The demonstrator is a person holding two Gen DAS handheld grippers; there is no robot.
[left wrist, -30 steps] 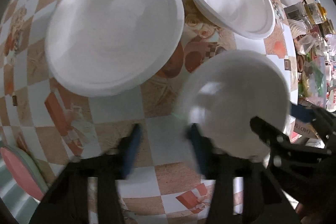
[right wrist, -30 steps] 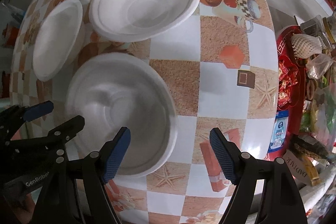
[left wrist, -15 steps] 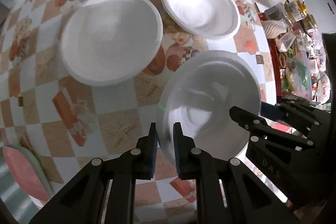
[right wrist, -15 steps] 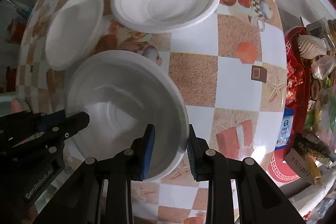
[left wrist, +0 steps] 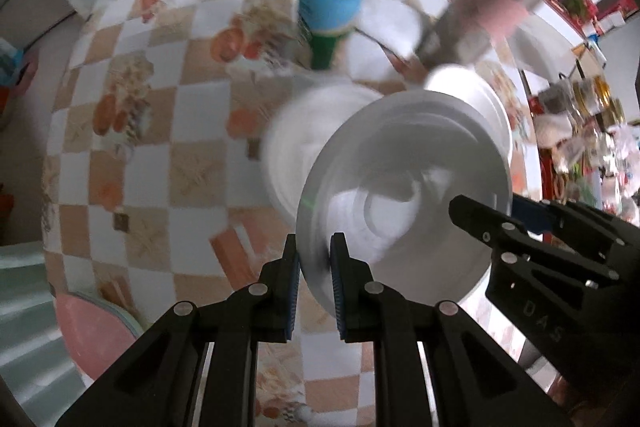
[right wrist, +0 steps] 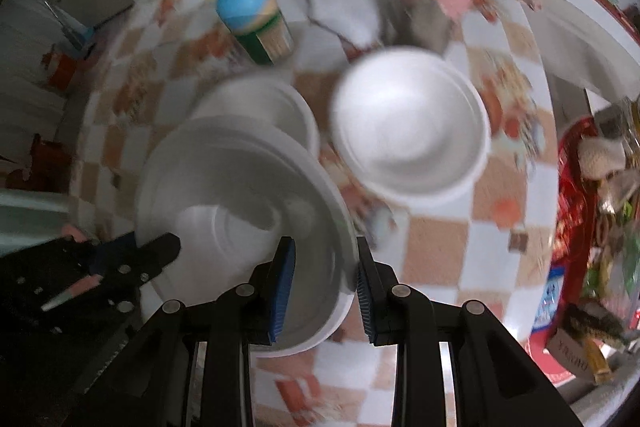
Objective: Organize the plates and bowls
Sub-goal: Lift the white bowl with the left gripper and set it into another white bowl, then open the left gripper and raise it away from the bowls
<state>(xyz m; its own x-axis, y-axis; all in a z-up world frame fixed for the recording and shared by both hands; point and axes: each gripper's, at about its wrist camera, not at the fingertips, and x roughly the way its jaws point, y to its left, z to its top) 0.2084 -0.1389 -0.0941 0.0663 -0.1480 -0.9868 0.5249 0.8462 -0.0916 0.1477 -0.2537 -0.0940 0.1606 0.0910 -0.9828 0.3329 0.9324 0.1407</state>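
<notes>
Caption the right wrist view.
Both grippers clamp a white foam bowl's rim above the checkered tablecloth.

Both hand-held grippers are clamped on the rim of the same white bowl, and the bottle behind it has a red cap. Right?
Not quite: the cap is green, not red, as the left wrist view shows on the bottle. The rest holds: the left hand-held gripper and the right hand-held gripper each grip the rim of the same white bowl.
</notes>
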